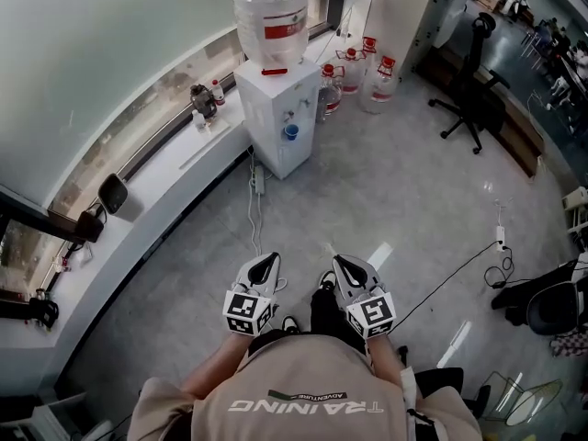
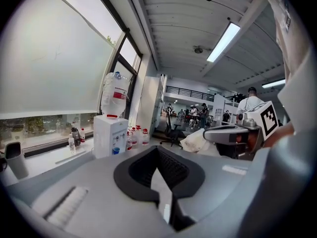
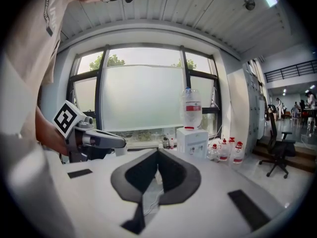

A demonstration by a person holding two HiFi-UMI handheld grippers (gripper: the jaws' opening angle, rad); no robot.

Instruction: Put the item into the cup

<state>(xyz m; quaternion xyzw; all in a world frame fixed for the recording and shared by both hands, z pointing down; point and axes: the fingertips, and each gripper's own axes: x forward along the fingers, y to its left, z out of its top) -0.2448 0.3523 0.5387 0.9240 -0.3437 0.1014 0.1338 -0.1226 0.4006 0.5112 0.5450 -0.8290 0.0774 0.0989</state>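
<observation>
Pre-grasp stage. The left gripper (image 1: 268, 261) and right gripper (image 1: 342, 265) are held at the waist, jaws pressed together on nothing. Neither item nor cup can be identified; a small blue vessel (image 1: 291, 132) sits at the water dispenser (image 1: 276, 99). Next, probably: step closer, locate both, spread jaws.

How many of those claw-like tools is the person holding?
2. The left gripper is held out on the left, the right gripper beside it on the right, both with jaws together, holding nothing. None seems hidden.

Right gripper (image 3: 157, 153): jaws together, nothing between them.
Left gripper (image 3: 118, 144): far left.
Water dispenser (image 3: 192, 142): ahead, below window (image 3: 138, 103).
</observation>
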